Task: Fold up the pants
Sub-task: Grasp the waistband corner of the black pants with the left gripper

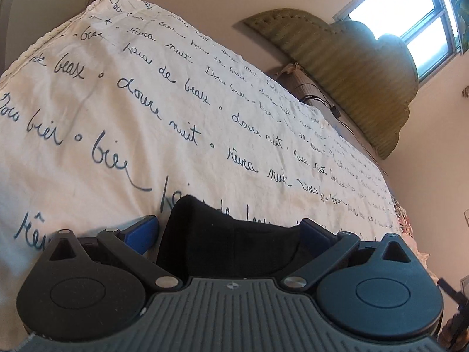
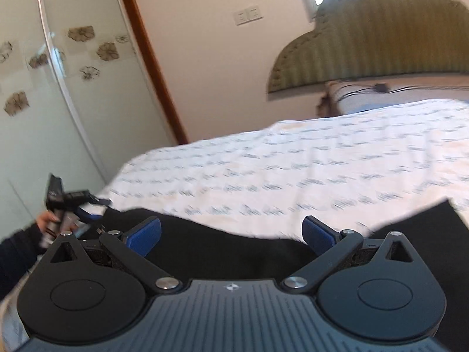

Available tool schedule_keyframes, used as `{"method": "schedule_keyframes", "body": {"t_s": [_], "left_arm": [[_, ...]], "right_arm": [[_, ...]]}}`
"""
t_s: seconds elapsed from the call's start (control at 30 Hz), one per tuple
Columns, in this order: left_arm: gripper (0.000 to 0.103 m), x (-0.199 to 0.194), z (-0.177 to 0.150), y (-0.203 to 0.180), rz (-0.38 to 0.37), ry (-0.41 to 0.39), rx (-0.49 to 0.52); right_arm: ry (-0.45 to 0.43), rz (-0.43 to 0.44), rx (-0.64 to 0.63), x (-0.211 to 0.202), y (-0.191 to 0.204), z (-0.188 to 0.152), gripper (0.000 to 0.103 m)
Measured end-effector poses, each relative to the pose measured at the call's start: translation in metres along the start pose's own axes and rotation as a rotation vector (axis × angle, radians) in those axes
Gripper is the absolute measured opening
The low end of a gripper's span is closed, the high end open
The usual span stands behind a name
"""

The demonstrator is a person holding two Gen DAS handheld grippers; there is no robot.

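Black pants (image 1: 231, 240) lie on a white bed cover with blue handwriting (image 1: 146, 111). In the left wrist view a bunched end of the pants sits between the wide-apart blue pads of my left gripper (image 1: 230, 231), which is open. In the right wrist view the pants (image 2: 234, 249) stretch across the near edge of the bed, with another flat part at the right (image 2: 425, 223). My right gripper (image 2: 231, 234) is open just above the black cloth. The left gripper (image 2: 70, 205) shows at the far left, at the end of the pants.
A green padded headboard (image 1: 346, 67) stands at the far end of the bed, with a pillow and a black cable (image 1: 319, 96) below it. A window (image 1: 410, 14) is above. A glass shower wall (image 2: 58, 88) and a wooden door frame (image 2: 152, 67) are left of the bed.
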State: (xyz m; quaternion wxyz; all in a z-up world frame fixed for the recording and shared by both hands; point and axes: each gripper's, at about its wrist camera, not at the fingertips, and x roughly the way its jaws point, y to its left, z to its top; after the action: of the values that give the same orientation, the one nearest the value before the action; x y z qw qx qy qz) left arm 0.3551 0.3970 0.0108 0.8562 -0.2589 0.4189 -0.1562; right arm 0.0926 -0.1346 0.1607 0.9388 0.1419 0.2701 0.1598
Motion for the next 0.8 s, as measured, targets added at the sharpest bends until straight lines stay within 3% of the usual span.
{"method": "schedule_keyframes", "body": {"t_s": [0.17,0.33,0.37,0.43,0.5,0.57,0.67,0.73,0.8], "left_arm": [[0.102,0.008,0.010,-0.011,0.060,0.036,0.094],[0.097,0.010,-0.007,-0.023,0.071,0.029,0.205],[0.092,0.009,-0.009,-0.024,0.077,0.016,0.214],[0.054,0.006,-0.007,-0.022,0.124,-0.006,0.224],[0.036,0.001,0.000,-0.011,0.138,-0.011,0.192],[0.032,-0.007,-0.001,-0.012,0.119,-0.026,0.206],[0.025,-0.018,-0.010,-0.034,0.133,-0.056,0.312],[0.006,-0.029,-0.016,-0.047,0.090,-0.085,0.351],[0.006,-0.043,-0.021,-0.061,0.045,-0.123,0.383]], "right_arm": [[0.058,0.043,-0.049,0.046,0.010,0.016,0.103],[0.104,0.103,-0.090,0.066,0.022,0.008,0.103],[0.110,0.104,-0.102,0.067,0.023,0.005,0.103],[0.135,0.099,-0.109,0.072,0.021,0.001,0.103],[0.158,0.101,-0.106,0.077,0.018,-0.002,0.103],[0.162,0.110,-0.114,0.079,0.015,-0.001,0.103],[0.149,0.167,-0.165,0.085,0.010,0.005,0.103],[0.137,0.222,-0.231,0.093,0.007,0.007,0.103],[0.162,0.231,-0.290,0.105,0.005,0.012,0.103]]}}
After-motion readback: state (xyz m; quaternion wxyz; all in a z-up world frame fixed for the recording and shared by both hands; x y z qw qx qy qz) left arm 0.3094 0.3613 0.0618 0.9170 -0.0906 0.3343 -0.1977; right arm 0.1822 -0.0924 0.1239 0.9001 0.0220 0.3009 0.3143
